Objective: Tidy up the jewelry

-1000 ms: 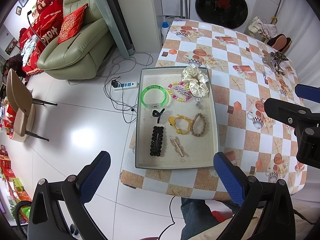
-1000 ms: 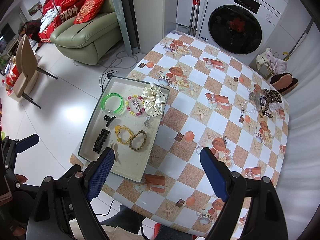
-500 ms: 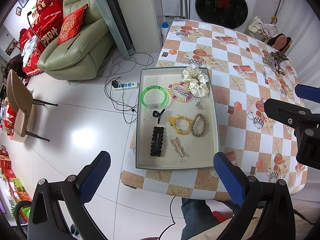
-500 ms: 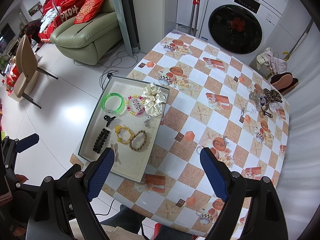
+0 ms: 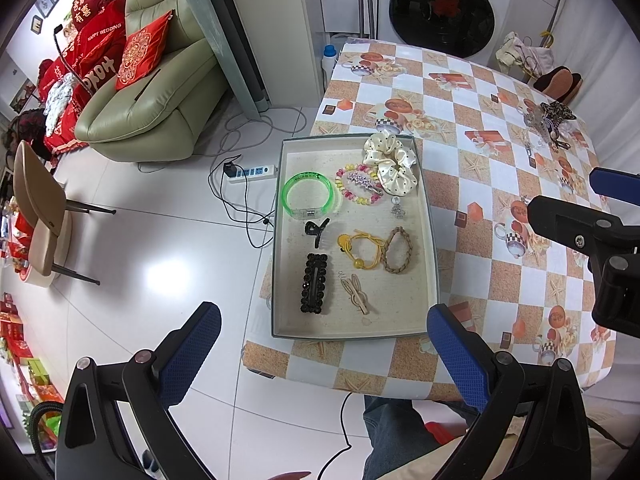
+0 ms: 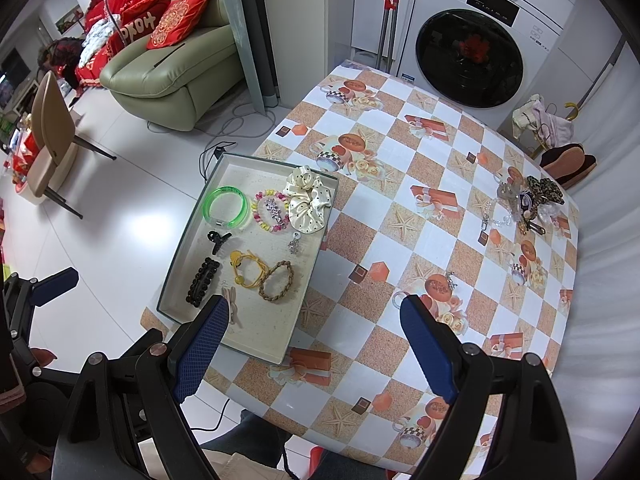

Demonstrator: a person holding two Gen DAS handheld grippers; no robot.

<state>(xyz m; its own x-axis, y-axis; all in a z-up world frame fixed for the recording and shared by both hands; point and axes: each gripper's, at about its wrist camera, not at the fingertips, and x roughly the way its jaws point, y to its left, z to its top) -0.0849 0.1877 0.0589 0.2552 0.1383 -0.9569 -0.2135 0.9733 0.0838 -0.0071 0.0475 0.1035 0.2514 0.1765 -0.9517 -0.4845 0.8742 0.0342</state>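
A grey tray (image 5: 427,208) (image 6: 312,280) lies at the table's near left edge. It holds a green bangle (image 5: 310,198) (image 6: 226,207), a bead bracelet (image 5: 358,188), a cream scrunchie (image 5: 394,164) (image 6: 308,200), black clips (image 5: 314,288), a yellow hair tie (image 5: 360,250) and a braided band (image 5: 398,250). A pile of loose jewelry (image 6: 524,204) (image 5: 548,126) lies at the table's far right. A small silver charm (image 6: 451,280) lies on the cloth. My left gripper (image 5: 324,356) and right gripper (image 6: 312,356) are open and empty, high above the table's near edge.
The table has a checkered orange and white cloth (image 6: 424,208). A washing machine (image 6: 472,52) stands behind it. A green sofa (image 5: 152,112), a chair (image 5: 40,216) and a power strip (image 5: 250,172) with cables are on the white floor to the left.
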